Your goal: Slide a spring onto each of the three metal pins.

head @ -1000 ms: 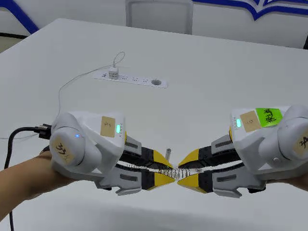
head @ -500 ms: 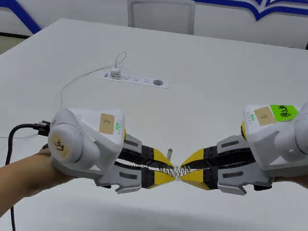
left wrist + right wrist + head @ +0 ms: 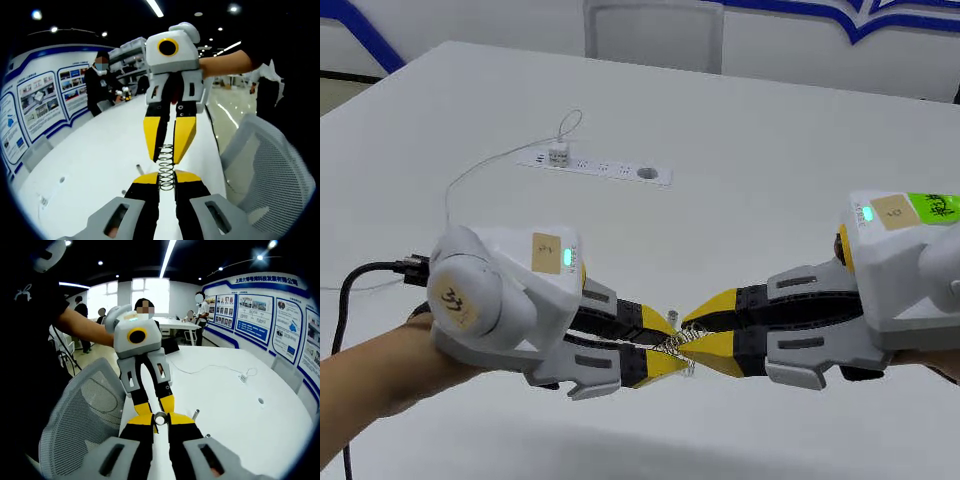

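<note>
Indoors, white table (image 3: 770, 130), mesh chair (image 3: 80, 410), held spring (image 3: 165, 167)

The round tan paper sticker (image 3: 455, 298) on the rear of the white left gripper (image 3: 670, 354) carries two handwritten black figures, apparently "33". The small tan sticker (image 3: 893, 211) on top of the white right gripper (image 3: 692, 336) bears one handwritten mark, perhaps "3". The bright green sticker (image 3: 940, 206) beside it has black handwriting that is illegible. The blue-framed wall display (image 3: 265, 281) is headed by Chinese characters too small to read.

Left gripper (image 3: 668, 353) and right gripper (image 3: 694, 336): white housings, black fingers (image 3: 650, 322) tipped yellow, tan labels (image 3: 546, 247); black cable (image 3: 360, 272) at left.
</note>
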A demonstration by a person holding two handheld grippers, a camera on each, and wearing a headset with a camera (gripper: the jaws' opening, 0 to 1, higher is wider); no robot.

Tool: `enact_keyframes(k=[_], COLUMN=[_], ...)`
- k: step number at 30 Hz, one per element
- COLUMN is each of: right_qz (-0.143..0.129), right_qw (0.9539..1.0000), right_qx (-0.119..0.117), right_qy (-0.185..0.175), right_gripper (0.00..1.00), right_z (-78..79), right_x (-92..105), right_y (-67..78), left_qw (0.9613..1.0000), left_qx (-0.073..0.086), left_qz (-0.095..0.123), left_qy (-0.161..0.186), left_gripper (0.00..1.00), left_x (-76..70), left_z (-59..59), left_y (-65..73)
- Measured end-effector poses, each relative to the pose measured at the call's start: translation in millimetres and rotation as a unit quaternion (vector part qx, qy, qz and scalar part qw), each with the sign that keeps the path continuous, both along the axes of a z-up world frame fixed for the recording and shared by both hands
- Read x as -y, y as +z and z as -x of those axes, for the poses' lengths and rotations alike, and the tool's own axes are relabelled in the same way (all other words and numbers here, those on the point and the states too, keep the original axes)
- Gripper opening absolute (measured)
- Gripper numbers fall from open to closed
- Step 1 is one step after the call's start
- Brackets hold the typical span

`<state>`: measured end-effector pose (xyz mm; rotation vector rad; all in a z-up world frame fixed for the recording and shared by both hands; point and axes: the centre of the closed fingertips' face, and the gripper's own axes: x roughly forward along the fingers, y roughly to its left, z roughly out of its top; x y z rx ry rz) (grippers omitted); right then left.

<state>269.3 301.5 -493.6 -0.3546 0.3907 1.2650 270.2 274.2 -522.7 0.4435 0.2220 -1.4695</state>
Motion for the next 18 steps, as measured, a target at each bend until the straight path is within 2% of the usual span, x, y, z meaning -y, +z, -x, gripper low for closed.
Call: enact_keyframes(k=[7,10,12,16,18], right_qz=[-0.008,-0.008,-0.011,-0.021,-0.019], right_qw=[1.0,0.9999,0.9995,0.9991,0.9991], right_qx=[0.002,0.007,0.007,0.004,0.008], right_qy=[-0.005,-0.014,-0.028,-0.036,-0.037], right_gripper=[0.1,0.1,0.1,0.1,0.1], right_z=[-1.5,-4.2,-8.5,-11.4,-13.1], right_x=[-8.2,-8.9,-8.3,-9.1,-8.7], right_y=[3.0,3.6,5.2,10.7,12.6], left_qw=[1.0,0.9998,0.9996,0.9981,0.9982], left_qx=[-0.005,-0.011,-0.007,-0.041,-0.036], left_qz=[0.001,0.003,0.007,0.025,0.023], left_qy=[0.009,0.018,0.026,0.038,0.041], left_gripper=[0.1,0.1,0.1,0.13,0.19], left_x=[-1.0,-2.4,-3.5,-3.8,-5.3], left_z=[-1.0,-3.9,-7.5,-8.4,-9.8], left_y=[0.4,0.6,2.2,7.6,7.1])
